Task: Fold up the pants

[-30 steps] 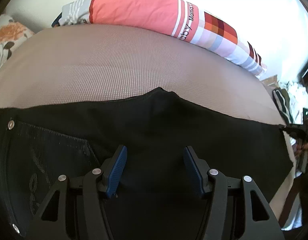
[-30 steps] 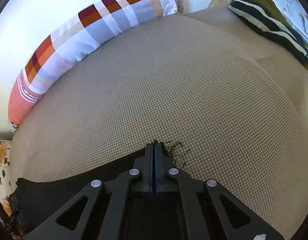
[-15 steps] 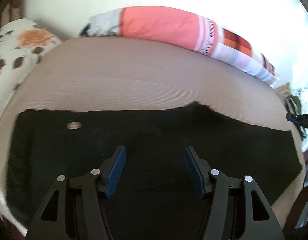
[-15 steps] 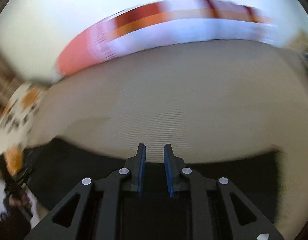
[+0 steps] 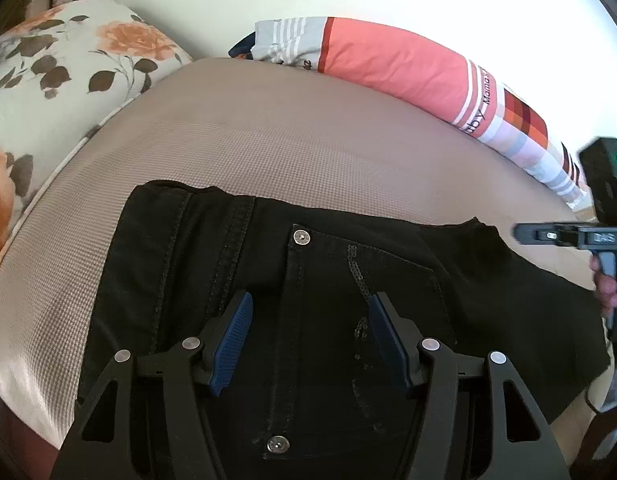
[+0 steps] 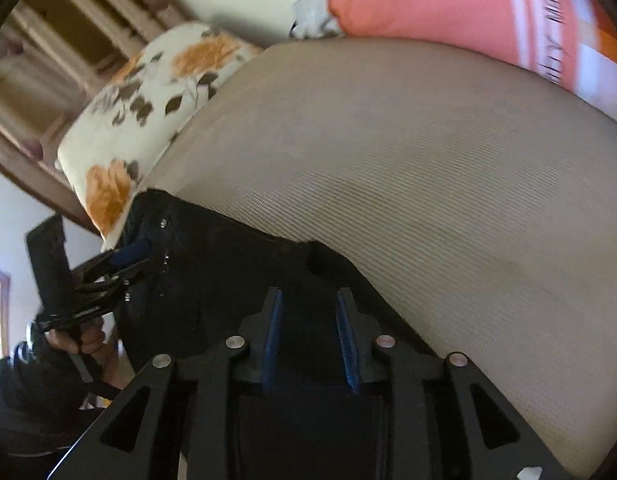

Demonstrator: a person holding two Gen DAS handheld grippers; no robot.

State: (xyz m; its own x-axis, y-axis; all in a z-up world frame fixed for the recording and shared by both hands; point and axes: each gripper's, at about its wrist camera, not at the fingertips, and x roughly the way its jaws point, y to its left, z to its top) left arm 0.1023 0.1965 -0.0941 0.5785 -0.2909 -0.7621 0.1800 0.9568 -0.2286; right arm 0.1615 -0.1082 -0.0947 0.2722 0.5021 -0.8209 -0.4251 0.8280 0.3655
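Black jeans (image 5: pixel 348 280) lie flat on the beige bed cover, waistband to the left, back pocket with rivets facing up. My left gripper (image 5: pixel 308 340) is open and hovers over the back pocket, holding nothing. In the right wrist view the jeans (image 6: pixel 236 280) stretch from lower middle to the left. My right gripper (image 6: pixel 310 336) is open over the dark cloth with nothing between its fingers. The right gripper's body also shows at the right edge of the left wrist view (image 5: pixel 568 236), and the left gripper shows at the left of the right wrist view (image 6: pixel 120 264), over the waistband end.
A floral pillow (image 5: pixel 68 80) lies at the left end of the bed. A long pink and checked bolster (image 5: pixel 408 68) lies along the back by the white wall. The beige bed cover (image 5: pixel 288 140) stretches beyond the jeans. A wooden headboard (image 6: pixel 68 60) stands behind the floral pillow.
My right gripper has let go of the hem and opened, swinging leftward over the jeans. My left gripper stayed open and moved toward the waistband and back pocket.
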